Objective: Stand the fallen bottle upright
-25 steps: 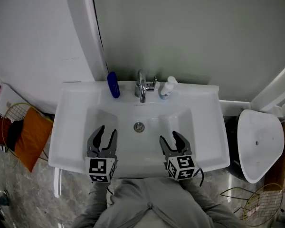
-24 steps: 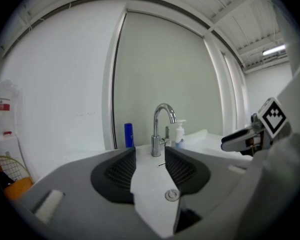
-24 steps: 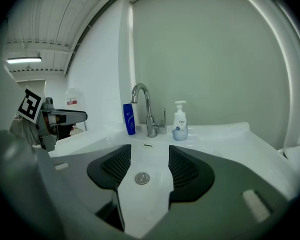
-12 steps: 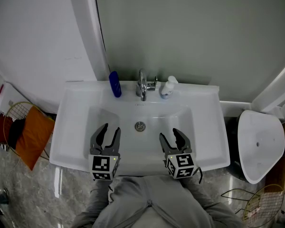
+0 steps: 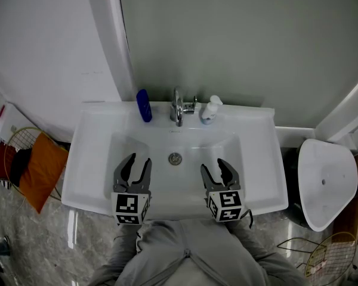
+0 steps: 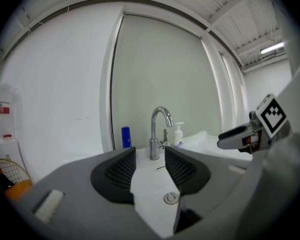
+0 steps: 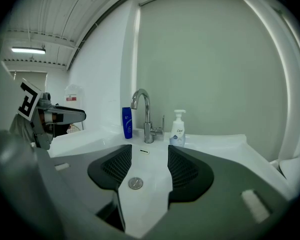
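Fingers (image 5: 124, 170) of the left gripper (image 5: 135, 161) and right gripper (image 5: 219, 165) stayed narrowly parted, empty, over the sink (image 5: 86, 159); nothing had shifted, the blue bottle (image 5: 144, 105) already upright.

Through my left gripper (image 6: 150, 153) I see its two ribbed dark pads standing apart, with nothing between them but the white sink (image 6: 151, 189) below. The drain (image 6: 171, 198) shows in the gap, near the right-hand pad. Straight ahead on the back ledge stands the chrome faucet (image 6: 159, 134), with a blue bottle (image 6: 126, 137) upright to its left and a white pump bottle (image 6: 178, 134) just to its right. My right gripper (image 6: 229, 139) reaches in from the right edge, its marker cube (image 6: 271, 115) above it. Far left I see a white container (image 6: 3, 121) and a wire basket (image 6: 9, 168).
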A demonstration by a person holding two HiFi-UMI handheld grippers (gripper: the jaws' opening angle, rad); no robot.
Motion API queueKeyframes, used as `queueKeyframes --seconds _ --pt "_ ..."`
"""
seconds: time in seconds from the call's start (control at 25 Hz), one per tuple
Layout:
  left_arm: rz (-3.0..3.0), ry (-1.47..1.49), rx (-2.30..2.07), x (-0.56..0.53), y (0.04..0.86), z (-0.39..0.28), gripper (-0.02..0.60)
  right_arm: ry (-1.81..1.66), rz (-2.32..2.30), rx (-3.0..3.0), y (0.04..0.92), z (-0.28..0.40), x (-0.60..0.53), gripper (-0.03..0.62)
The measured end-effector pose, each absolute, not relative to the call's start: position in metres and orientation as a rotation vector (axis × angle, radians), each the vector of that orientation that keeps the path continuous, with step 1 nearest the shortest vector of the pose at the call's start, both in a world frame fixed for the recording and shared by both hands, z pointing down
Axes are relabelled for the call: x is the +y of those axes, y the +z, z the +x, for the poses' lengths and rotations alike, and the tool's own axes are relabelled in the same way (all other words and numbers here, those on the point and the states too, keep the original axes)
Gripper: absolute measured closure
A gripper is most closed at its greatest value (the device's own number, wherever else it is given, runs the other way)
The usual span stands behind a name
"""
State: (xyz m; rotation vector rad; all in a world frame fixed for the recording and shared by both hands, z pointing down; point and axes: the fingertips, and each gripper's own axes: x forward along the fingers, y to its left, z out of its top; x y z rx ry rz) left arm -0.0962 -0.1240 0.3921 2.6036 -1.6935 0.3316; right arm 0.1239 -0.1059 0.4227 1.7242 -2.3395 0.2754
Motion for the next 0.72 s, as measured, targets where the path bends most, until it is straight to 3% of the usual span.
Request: queueKeyframes --seconds 0.72 --pt "2.592 0.370 -1.658 -0.131 0.405 -0.091 0.388 0.288 1.728 -2.316 0.428 0.127 -0.114 0.368"
